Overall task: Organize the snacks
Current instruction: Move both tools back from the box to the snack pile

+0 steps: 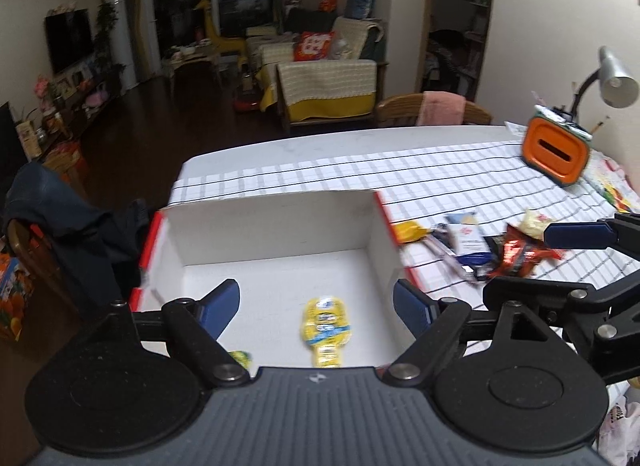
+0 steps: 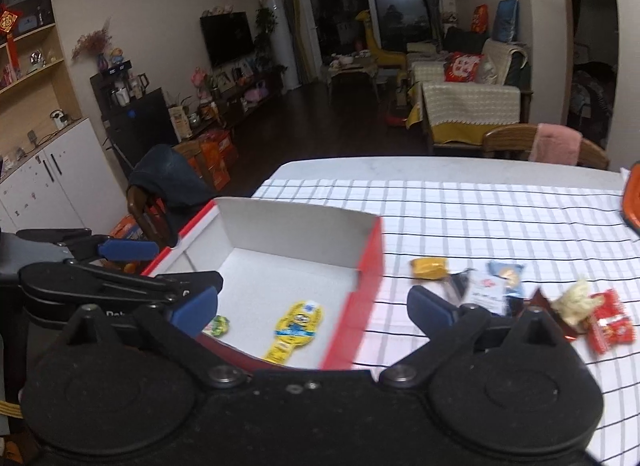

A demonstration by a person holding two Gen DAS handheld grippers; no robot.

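Both grippers hung over the box (image 1: 276,225), the left gripper (image 1: 316,302) and right gripper (image 2: 312,306) wide apart and empty. A yellow packet (image 2: 294,330) lay inside it; more snacks (image 2: 500,286) lay on the checked cloth (image 2: 480,217) beside it.

The bench (image 2: 400,169) is white, mostly covered by a white grid-checked cloth (image 2: 500,217). On the cloth sits an open red-and-white box (image 2: 370,262). At three o'clock of it lies a loose cluster of snack packets (image 2: 508,290) (yellow, blue-white and red wrappers). An orange container (image 1: 556,151) stands toward one o'clock.
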